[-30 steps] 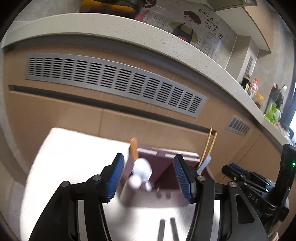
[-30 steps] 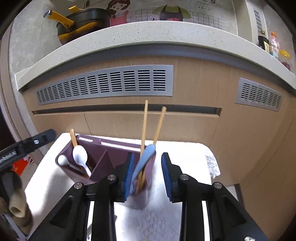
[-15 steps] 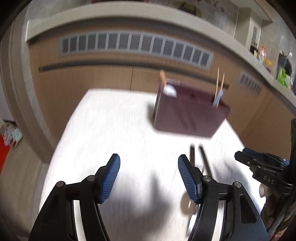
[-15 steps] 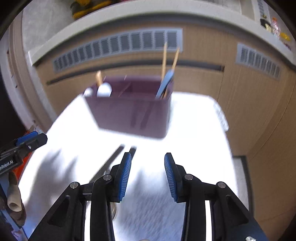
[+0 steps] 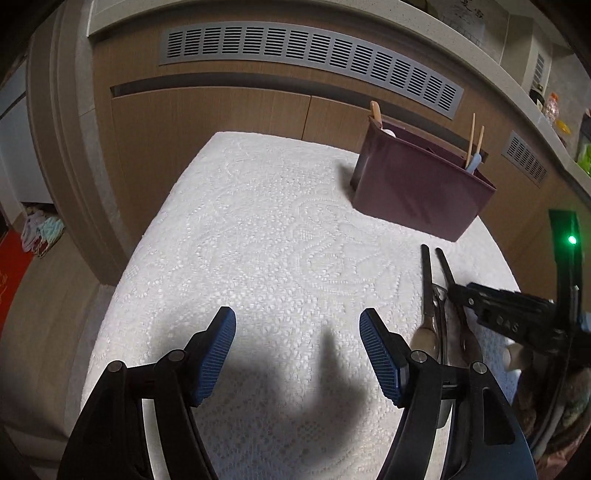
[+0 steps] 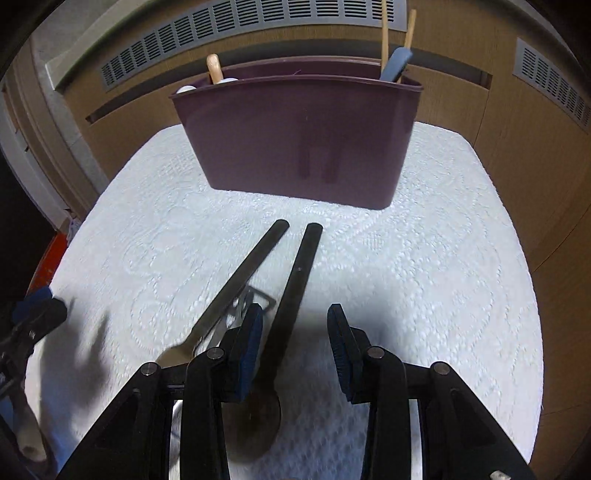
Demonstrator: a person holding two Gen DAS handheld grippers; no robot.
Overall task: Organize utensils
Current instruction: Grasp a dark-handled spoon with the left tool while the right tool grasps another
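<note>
A purple utensil holder (image 6: 303, 140) stands at the far side of a white lace tablecloth (image 6: 424, 266). Chopsticks (image 6: 384, 33) and a blue handle (image 6: 397, 62) stick out at its right end; a wooden handle (image 6: 214, 66) and white spoons (image 6: 229, 79) sit at its left. Two dark-handled utensils (image 6: 299, 269) (image 6: 255, 254) lie side by side on the cloth. My right gripper (image 6: 295, 332) hangs open over them, with the right-hand one's handle running just inside its left pad. My left gripper (image 5: 297, 332) hovers over bare cloth left of the utensils (image 5: 426, 288), jaws opening, nothing between them.
Wooden cabinet fronts with grey vent grilles (image 5: 310, 48) rise right behind the table, under a pale counter. The table's left edge drops to the floor, where a red box (image 5: 14, 266) sits. The right gripper (image 5: 498, 306) reaches in from the right of the left wrist view.
Both grippers drew back from the holder and tipped down toward the cloth. The two dark-handled utensils came under the right gripper. The left jaws spread wider.
</note>
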